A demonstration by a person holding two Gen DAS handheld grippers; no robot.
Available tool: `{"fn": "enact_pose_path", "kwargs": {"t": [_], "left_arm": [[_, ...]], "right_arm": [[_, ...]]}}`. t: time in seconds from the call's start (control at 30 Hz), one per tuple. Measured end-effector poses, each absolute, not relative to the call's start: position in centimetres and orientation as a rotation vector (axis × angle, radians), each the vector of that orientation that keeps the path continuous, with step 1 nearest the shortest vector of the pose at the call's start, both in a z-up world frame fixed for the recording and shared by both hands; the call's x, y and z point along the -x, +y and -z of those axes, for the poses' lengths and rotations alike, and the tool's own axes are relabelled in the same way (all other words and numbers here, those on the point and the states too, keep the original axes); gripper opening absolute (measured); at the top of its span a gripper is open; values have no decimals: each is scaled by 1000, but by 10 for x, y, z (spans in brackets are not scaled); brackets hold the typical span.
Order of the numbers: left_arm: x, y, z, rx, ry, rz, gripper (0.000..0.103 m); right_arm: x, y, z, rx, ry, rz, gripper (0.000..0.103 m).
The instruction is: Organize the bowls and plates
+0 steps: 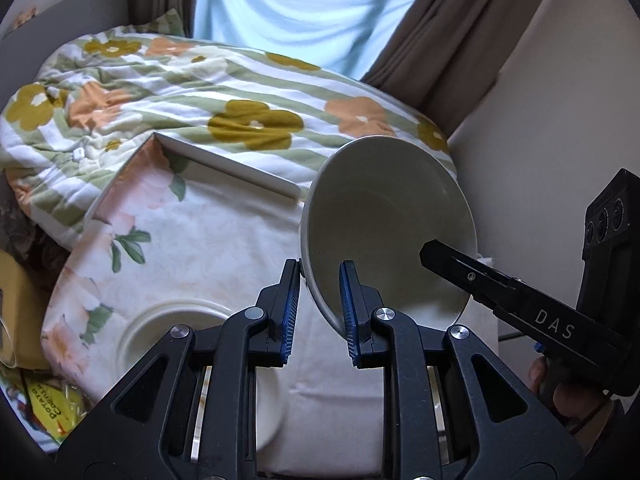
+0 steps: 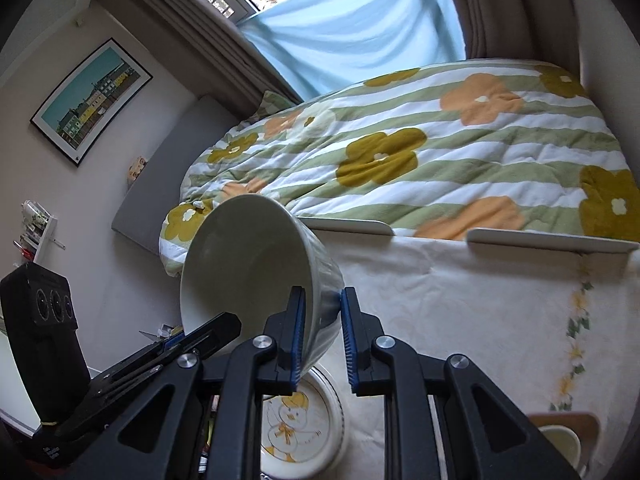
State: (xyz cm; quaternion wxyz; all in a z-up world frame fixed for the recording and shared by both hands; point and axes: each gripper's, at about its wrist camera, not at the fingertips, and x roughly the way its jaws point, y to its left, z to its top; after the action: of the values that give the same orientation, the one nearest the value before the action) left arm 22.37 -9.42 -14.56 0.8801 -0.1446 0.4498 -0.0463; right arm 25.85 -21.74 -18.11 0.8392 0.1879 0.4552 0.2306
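A pale green bowl (image 1: 384, 220) is lifted and tilted above the table, gripped by both grippers. My left gripper (image 1: 318, 304) straddles its near rim with one finger on each side. My right gripper (image 2: 322, 332) straddles the opposite rim of the bowl (image 2: 248, 264) in the same way; its finger (image 1: 460, 268) reaches into the bowl in the left wrist view. A cream plate (image 1: 168, 328) lies on the cloth below my left gripper. A plate with a duck picture (image 2: 300, 428) lies below my right gripper.
The table (image 2: 460, 300) wears a floral cloth and has a raised white back rail (image 2: 552, 240). A bed with a flowered quilt (image 1: 200, 92) lies behind it. A snack packet (image 1: 52, 404) sits at the left. A cup on a wooden coaster (image 2: 564, 440) stands at the right.
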Motion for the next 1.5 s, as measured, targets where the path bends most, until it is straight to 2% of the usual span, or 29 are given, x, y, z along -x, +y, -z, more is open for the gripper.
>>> {"fn": "enact_pose_path", "kwargs": {"t": [0.3, 0.57, 0.97, 1.5], "left_arm": [[-170, -182, 164, 262, 1036, 213, 18], [-158, -237, 202, 174, 1155, 306, 18], [-166, -271, 256, 10, 1275, 340, 18], [-171, -300, 266, -236, 1254, 325, 18]], "right_arm": [[-188, -298, 193, -448, 1001, -369, 16], [-148, -349, 232, -540, 1067, -252, 16], [-125, -375, 287, -623, 1159, -140, 16], [-120, -371, 294, -542, 1158, -80, 16]]}}
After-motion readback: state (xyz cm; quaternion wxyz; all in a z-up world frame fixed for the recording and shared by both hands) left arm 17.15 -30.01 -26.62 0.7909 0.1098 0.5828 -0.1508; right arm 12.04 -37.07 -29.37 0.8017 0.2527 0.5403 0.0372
